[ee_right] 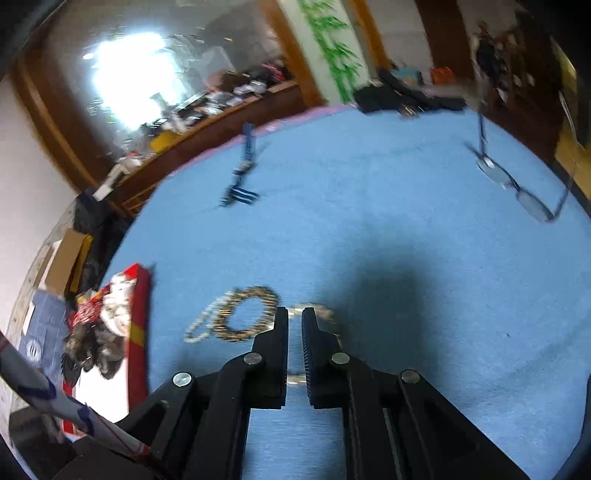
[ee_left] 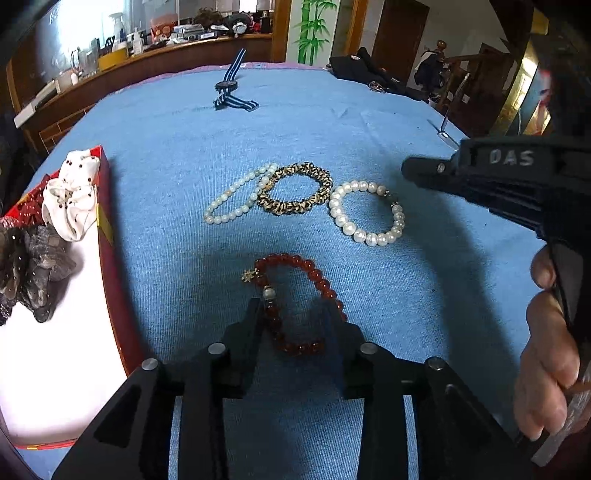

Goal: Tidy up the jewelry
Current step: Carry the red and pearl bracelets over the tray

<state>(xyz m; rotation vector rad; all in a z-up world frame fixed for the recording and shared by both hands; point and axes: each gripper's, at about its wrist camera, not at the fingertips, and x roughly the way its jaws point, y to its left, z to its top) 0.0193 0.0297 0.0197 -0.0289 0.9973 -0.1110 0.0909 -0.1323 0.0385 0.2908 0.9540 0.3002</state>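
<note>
Bright window (ee_left: 70,33) above a cluttered wooden counter (ee_left: 155,62)

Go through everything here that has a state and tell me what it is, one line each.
left gripper: jaws open, straddling the red bead bracelet
red bead bracelet: flat on cloth
right gripper: jaws nearly closed, above the big pearl bracelet
big pearl bracelet: flat, ungrasped
red box: open, scrunchies inside
</note>
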